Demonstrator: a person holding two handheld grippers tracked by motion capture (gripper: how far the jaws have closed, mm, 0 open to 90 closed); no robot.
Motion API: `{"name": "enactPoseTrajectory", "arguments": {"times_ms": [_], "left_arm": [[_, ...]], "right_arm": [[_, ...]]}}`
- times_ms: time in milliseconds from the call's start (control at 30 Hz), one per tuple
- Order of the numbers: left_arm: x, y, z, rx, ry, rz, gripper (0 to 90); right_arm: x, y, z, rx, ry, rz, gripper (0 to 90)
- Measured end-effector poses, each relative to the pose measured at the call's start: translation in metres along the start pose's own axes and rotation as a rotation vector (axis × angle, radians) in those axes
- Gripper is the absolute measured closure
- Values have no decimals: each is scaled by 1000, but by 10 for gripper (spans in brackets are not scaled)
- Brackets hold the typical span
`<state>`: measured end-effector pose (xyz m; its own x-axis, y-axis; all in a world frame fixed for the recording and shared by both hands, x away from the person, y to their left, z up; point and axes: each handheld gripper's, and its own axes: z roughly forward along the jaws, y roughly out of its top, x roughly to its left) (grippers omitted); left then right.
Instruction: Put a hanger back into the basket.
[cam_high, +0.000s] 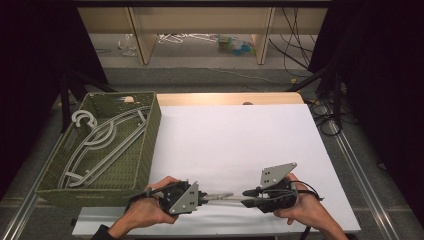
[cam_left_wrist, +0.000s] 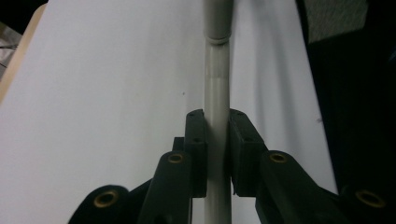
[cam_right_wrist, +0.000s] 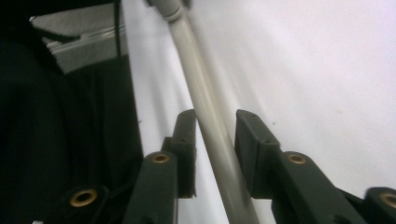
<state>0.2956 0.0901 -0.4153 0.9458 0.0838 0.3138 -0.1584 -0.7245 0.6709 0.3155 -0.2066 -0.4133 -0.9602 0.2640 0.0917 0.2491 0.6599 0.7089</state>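
The person is holding a grey hanger bar (cam_high: 222, 198) between the two grippers, just above the near edge of the white desk (cam_high: 240, 135), roughly midway along that edge. The left gripper (cam_high: 204, 199) is pinching the bar: in the left gripper view its pads (cam_left_wrist: 198, 144) are pressing on both sides of the bar (cam_left_wrist: 217, 107), which is running straight up between them toward a thicker grey sleeve (cam_left_wrist: 218, 21). The right gripper (cam_high: 246, 192) is facing the left one along the same bar, but its jaws are standing slightly spread; in the right gripper view the bar (cam_right_wrist: 205, 112) is slanting through the gap, and a sliver of desk is showing beside each pad (cam_right_wrist: 252, 140), so this side seems to be only loosely cradling it.

Judging by the green woven basket (cam_high: 145, 150) at the desk's left edge, where other pale hangers (cam_high: 100, 145) are already lying, the work in hand looks like moving this piece over to join them. To do that well, the left gripper should be keeping its firm pinch, since it is carrying the load alone. The right gripper should be backing straight away along the bar rather than sideways, so its pads are not dragging or twisting the piece. A thin round bar may roll in the pads, so slow, level movement is advisable.
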Motion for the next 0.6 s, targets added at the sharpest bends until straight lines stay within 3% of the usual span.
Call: {"name": "enactPoseTrajectory", "arguments": {"times_ms": [67, 100, 167, 200, 267, 400, 467, 500, 600], "left_arm": [[0, 0, 1, 7, -12, -27, 791], [0, 0, 0, 20, -5, -31, 791], [2, -1, 1, 17, -14, -79, 791], [2, -1, 1, 17, -14, -79, 791], [5, -3, -1, 25, -14, -137, 791], [12, -8, -6, 21, 6, -242, 791], [13, -8, -7, 24, 9, -258, 791], [15, -9, -9, 29, 11, -270, 791], [18, -11, -14, 24, 28, -311, 791]], "right_arm": [[0, 1, 0, -14, -11, 23, 673], [0, 1, 0, -21, -11, 18, 663], [1, 2, 1, -31, -27, 19, 596], [1, 2, 1, -31, -27, 19, 596], [-1, 2, 1, -31, -82, 65, 511], [-3, 3, -2, -68, -140, 105, 412], [-3, 4, -4, -90, -154, 111, 407], [-4, 5, -7, -124, -192, 131, 380], [-4, 6, -11, -163, -236, 142, 364]]}}
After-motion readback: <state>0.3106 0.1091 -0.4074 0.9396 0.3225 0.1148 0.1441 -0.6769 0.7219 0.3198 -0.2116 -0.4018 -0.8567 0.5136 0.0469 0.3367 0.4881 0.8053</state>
